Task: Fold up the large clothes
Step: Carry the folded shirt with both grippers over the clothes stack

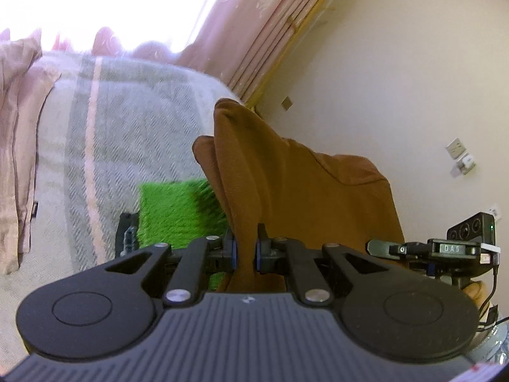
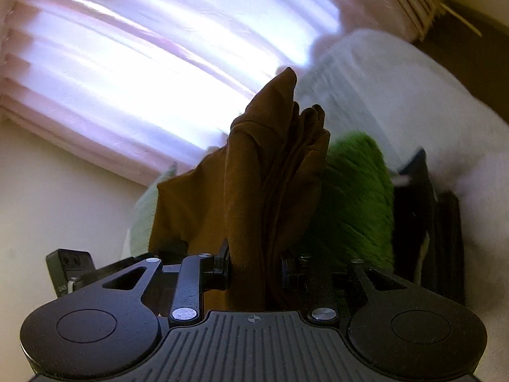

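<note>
Both grippers, left gripper (image 1: 244,251) and right gripper (image 2: 255,265), have jaws clamped on the brown garment (image 1: 286,187). Advise: keep tension even, lower flat onto bed (image 1: 127,121).

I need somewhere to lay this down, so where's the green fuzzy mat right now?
The green mat lies on the striped bedspread, just left of the brown garment in the left wrist view, and right of it in the right wrist view.

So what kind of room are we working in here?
Most likely a bedroom: a bed with a grey striped blanket, pink pillows at its head, and pink curtains over a bright window.
</note>
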